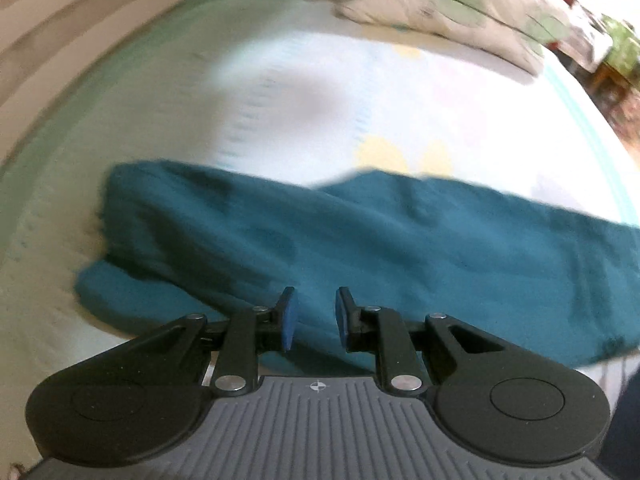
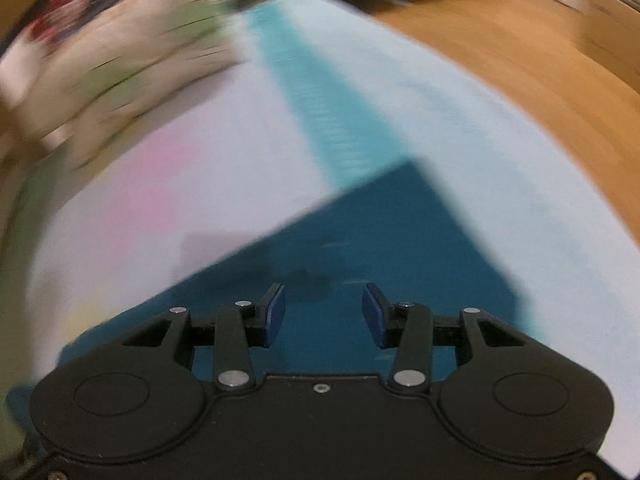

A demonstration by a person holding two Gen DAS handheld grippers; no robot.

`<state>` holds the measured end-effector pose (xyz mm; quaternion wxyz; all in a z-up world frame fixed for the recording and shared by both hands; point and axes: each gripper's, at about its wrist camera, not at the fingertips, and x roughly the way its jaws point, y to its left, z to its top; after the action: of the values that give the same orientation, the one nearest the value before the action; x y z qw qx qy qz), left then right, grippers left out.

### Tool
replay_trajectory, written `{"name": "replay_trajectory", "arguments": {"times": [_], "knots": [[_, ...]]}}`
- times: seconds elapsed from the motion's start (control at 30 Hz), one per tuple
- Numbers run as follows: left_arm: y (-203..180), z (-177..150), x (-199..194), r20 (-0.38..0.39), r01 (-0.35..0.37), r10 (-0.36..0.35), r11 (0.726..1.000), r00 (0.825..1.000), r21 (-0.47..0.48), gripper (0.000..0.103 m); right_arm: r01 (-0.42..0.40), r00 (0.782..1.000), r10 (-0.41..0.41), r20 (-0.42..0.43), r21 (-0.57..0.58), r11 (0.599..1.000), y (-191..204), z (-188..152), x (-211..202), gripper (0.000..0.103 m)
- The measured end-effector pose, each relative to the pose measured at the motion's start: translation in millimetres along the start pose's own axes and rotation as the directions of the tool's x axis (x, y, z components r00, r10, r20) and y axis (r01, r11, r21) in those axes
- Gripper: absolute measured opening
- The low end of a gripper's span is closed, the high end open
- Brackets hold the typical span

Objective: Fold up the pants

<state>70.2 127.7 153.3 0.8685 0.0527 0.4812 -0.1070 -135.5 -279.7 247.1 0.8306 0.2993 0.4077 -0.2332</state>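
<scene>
Pants: the teal pants [image 1: 360,236] lie flat on the bed, stretched as a long band from left to right in the left wrist view; in the right wrist view one squared end [image 2: 400,232] reaches toward the bed's edge.
Bed: a pale sheet [image 1: 280,100] with pink and yellow patches and a turquoise stripe [image 2: 320,92] carries the pants.
Left tongs: the left tongs [image 1: 316,316] hang just above the near edge of the pants, the two blue pads [image 1: 288,320] apart with a moderate gap, nothing between them but the cloth seen below.
Right tongs: the right tongs [image 2: 324,316] hover over the teal cloth, parted wider than the left pair and gripping nothing; whether the tips touch the fabric I cannot tell.
Pillows: patterned cream and green pillows [image 1: 448,0] sit at the far end of the bed, well apart from the pants.
Floor: wooden floor [image 2: 500,52] shows beyond the bed's right edge.
Sharpness: both views are smeared, the right one more so.
</scene>
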Motion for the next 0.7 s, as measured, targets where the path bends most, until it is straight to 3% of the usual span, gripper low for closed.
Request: {"name": "replay_trajectory", "arguments": {"times": [0.1,0.23,0.4,0.47,0.53,0.7], "knots": [[35.6,16.3,10.8,-0.005,-0.072,0.072,0.997,0.997,-0.038,0.020,-0.125,0.991,0.119,-0.055,-0.125,0.984,62.2,-13.4,19.4,0.053],[80.3,33.5,34.2,-0.065,-0.114,0.107,0.987,0.992,-0.112,0.020,-0.256,0.964,0.218,-0.152,-0.316,0.913,147.0,-46.6,43.5,0.053],[112.3,32.9,67.1,-0.149,-0.121,0.099,0.982,0.984,-0.146,0.020,-0.404,0.913,0.299,-0.278,-0.511,0.758,241.9,-97.7,68.0,0.053],[121.1,23.6,82.3,-0.215,-0.140,0.113,0.983,0.970,-0.117,0.020,-0.452,0.891,0.322,-0.321,-0.558,0.696,270.3,-114.7,74.2,0.053],[128.9,9.6,95.2,-0.293,-0.171,0.141,0.982,0.946,-0.080,0.020,-0.492,0.870,0.343,-0.353,-0.594,0.636,293.1,-134.4,75.4,0.053],[148.6,-12.6,84.4,-0.242,-0.102,0.069,0.986,0.968,-0.128,0.020,-0.550,0.833,0.389,-0.394,-0.670,0.498,352.3,-167.9,85.3,0.053]]}}
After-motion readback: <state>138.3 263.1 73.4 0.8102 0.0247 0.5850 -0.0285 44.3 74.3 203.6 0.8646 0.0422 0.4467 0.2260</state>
